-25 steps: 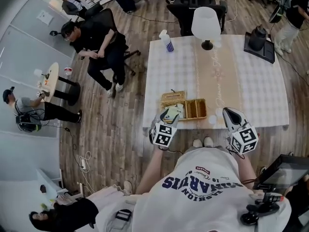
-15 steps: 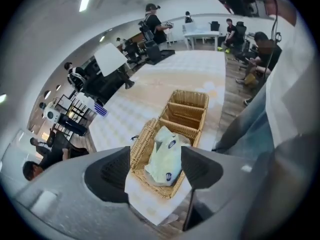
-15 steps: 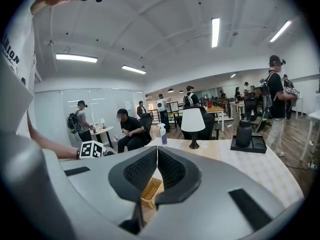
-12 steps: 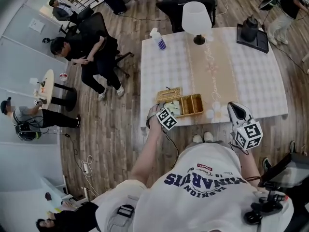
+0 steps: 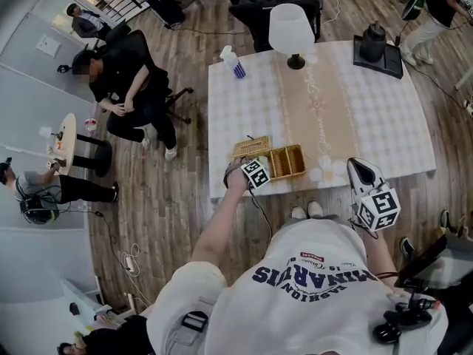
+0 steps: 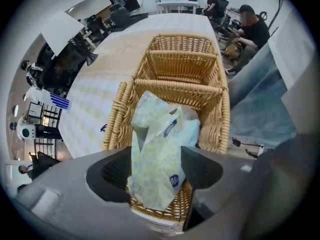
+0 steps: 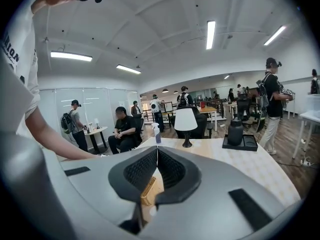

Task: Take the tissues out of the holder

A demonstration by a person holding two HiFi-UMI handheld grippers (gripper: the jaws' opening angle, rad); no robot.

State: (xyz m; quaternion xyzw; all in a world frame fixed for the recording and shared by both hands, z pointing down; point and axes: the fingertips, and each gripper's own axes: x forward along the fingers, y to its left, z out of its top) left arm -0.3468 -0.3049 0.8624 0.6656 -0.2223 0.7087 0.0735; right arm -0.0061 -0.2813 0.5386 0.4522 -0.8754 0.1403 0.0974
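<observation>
In holder's [image 6: 221, 115] end compartment: tissue pack [image 6: 161, 134] upright btwn L gripper's [image 6: 156, 155] just-opened jaws, unpinched; R gripper [image 7: 157, 150] closed, empty, well apart.

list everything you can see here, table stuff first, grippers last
table: one, white checked cloth, centre
wicker holder: one, tan, divided, near table edge
tissue pack: one, pale green, nearest compartment of holder
flat wicker piece: one, tan, beside holder
lamp: one, white, far table edge
spray bottle: one, white and blue, far left corner
black tray: one, far right corner, bearing dark jug
seated person: one, black clothes, left of table
left hand-held gripper: one, grey, over holder; jaws open, just been opening, tissue pack between them
right hand-held gripper: one, grey, near table edge; jaws shut, empty
</observation>
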